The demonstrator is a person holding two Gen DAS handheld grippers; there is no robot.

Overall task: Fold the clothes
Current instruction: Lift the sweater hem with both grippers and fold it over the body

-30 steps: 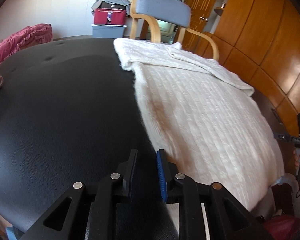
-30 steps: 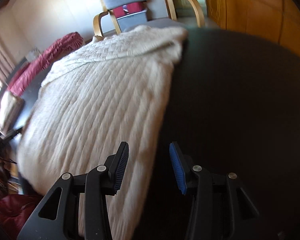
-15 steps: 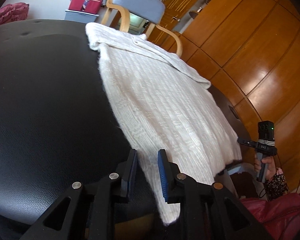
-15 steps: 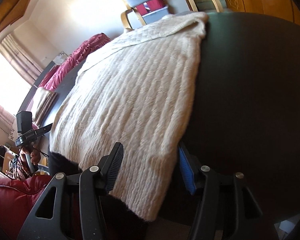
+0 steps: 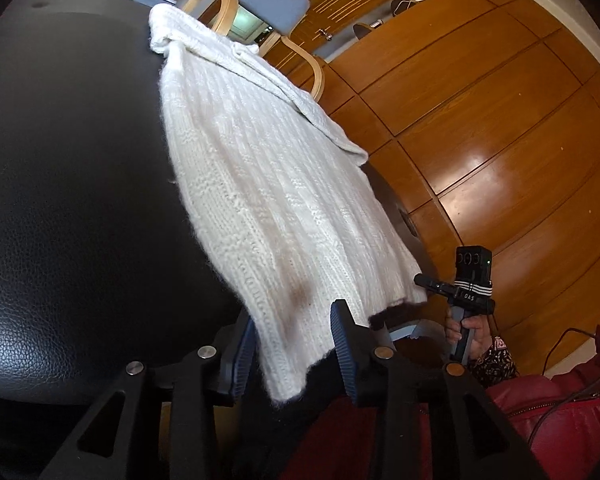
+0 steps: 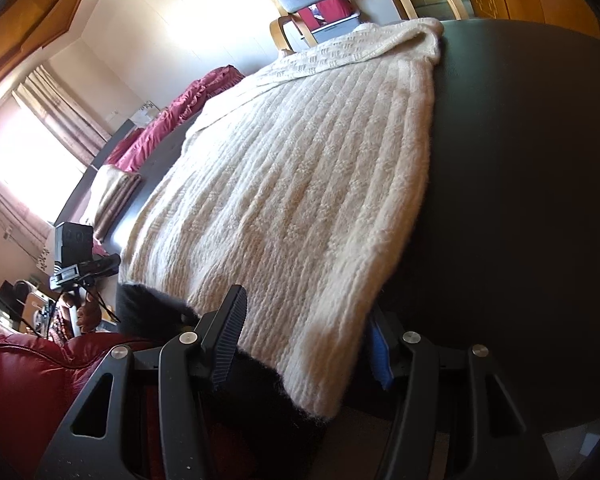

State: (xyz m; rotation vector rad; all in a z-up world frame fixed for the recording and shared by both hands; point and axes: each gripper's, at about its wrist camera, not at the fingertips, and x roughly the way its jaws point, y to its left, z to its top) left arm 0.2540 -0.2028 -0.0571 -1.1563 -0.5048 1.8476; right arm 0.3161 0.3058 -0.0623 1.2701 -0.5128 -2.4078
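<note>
left gripper (image 5: 292, 348) – jaws just widened, now straddling hem corner of white knit sweater (image 5: 268, 200) | right gripper (image 6: 304, 336) – open astride opposite corner | sweater flat on black table (image 5: 68, 184), hem overhanging | grasp next

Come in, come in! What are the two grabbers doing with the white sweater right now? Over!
Left gripper open, just widened, hem corner between fingers. Right gripper open, other corner between fingers. White sweater flat on black table, hem overhanging. Nothing in the way.
</note>
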